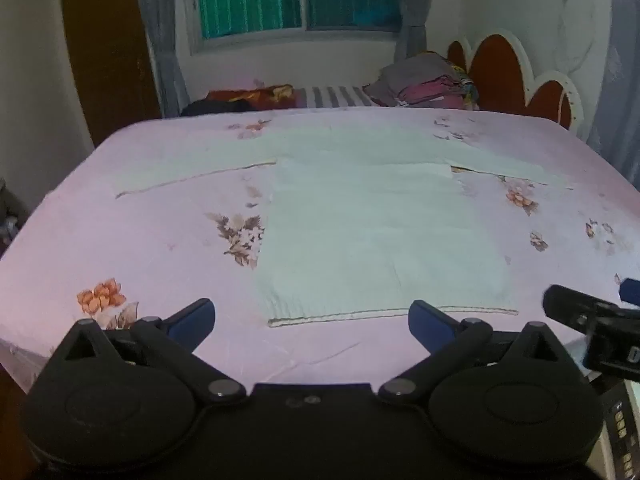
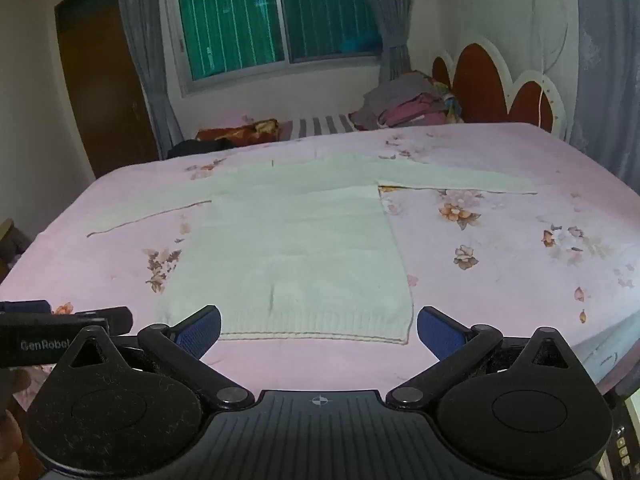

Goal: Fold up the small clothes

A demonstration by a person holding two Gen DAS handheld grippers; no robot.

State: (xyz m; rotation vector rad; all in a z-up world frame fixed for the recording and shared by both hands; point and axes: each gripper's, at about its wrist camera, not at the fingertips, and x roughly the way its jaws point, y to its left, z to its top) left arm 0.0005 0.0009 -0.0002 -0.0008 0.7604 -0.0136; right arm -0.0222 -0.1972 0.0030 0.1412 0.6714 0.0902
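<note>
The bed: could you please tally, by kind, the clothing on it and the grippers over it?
Pale green sweater, spread flat on the pink floral sheet: 1
Pile of folded clothes by the headboard: 1
Open grippers, left gripper and right gripper: 2
Total: 4

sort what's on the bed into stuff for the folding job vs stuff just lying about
For the job:
- pale green sweater, spread flat
- left gripper, open
- right gripper, open

Just lying about:
- clothes pile by the headboard
- red patterned cloth
- dark garment
</note>
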